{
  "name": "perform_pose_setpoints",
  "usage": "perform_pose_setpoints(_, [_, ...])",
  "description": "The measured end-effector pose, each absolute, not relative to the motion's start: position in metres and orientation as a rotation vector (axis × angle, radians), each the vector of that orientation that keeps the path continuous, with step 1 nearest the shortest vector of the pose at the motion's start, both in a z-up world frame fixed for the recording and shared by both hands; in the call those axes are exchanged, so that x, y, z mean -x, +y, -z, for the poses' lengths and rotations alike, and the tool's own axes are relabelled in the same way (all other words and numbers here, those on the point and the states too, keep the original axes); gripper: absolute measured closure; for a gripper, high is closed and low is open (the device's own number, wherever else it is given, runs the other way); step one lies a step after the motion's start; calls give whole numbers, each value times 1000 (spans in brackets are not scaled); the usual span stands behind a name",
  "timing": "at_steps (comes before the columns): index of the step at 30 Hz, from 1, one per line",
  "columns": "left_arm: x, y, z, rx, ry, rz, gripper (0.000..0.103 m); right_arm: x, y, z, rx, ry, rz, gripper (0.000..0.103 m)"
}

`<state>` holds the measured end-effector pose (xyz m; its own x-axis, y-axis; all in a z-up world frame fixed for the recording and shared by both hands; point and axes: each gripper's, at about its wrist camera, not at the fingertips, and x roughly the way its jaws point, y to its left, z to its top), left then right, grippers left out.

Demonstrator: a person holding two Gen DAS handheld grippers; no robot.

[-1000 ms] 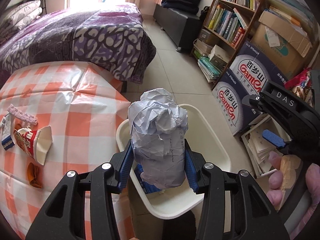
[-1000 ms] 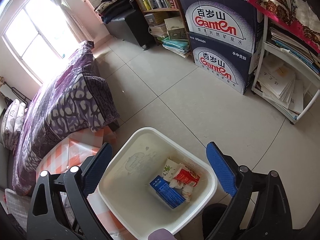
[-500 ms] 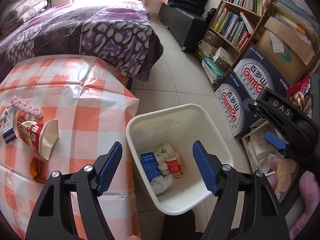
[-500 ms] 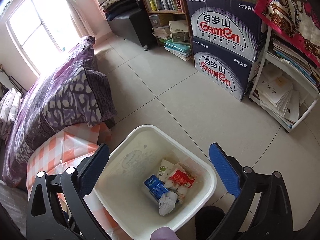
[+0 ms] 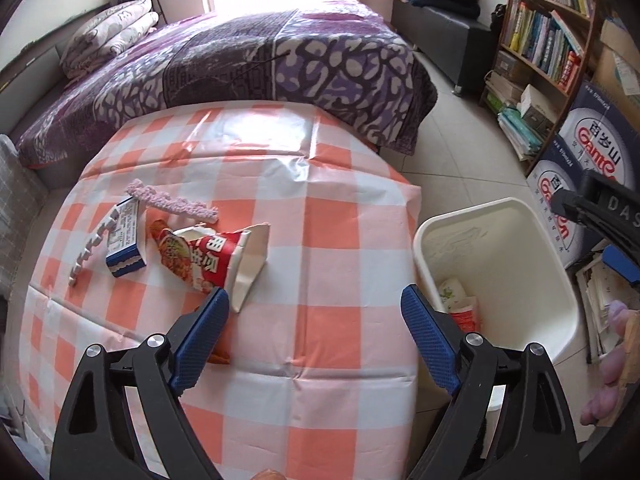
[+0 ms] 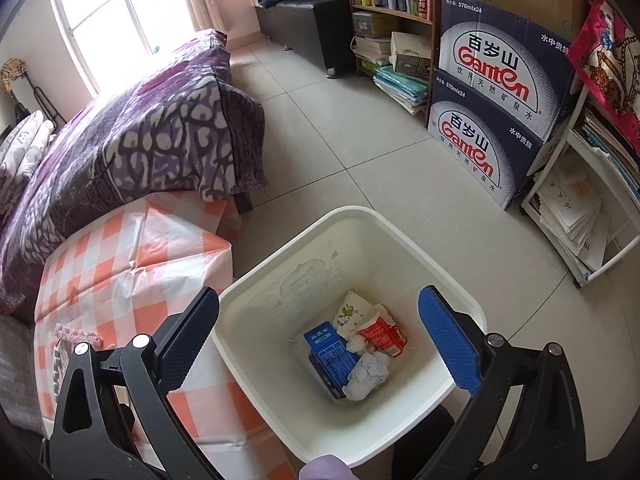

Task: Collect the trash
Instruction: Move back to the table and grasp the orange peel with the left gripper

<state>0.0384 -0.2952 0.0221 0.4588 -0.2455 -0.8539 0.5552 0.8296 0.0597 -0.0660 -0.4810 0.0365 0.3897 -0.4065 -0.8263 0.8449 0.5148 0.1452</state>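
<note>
The left wrist view looks steeply down from near above the table (image 5: 320,240), with the white bin (image 5: 496,216) at its right. The right wrist view looks down into this same bin (image 6: 400,220); both views share the table edge.

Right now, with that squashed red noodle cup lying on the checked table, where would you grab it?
Judging by its pose, across the flattened red body of the noodle cup, coming down from above with the left gripper, whose empty jaws are opening. It lies on its side, torn white mouth towards the bin, so the crushed middle looks narrowest and firmest.
</note>
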Motion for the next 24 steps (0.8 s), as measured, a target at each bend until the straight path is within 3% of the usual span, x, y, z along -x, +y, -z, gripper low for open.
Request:
perform_pose_setpoints(14, [-90, -232, 41, -314, 1232, 310, 21, 23, -436, -28, -519, 891, 780, 7])
perform_pose_setpoints(18, [-98, -225, 55, -271, 1290, 321, 38, 16, -430, -25, -496, 910, 767, 7])
perform_pose_setpoints(20, [-100, -221, 55, -251, 1265, 322, 40, 13, -428, -23, -498, 919, 761, 7])
perform_pose_setpoints(23, [-100, -218, 52, -262, 1239, 332, 56, 8, -425, -20, -498, 933, 750, 7])
perform_pose_setpoints(24, [-99, -217, 51, -278, 1234, 338, 65, 7, -423, -19, -497, 939, 745, 7])
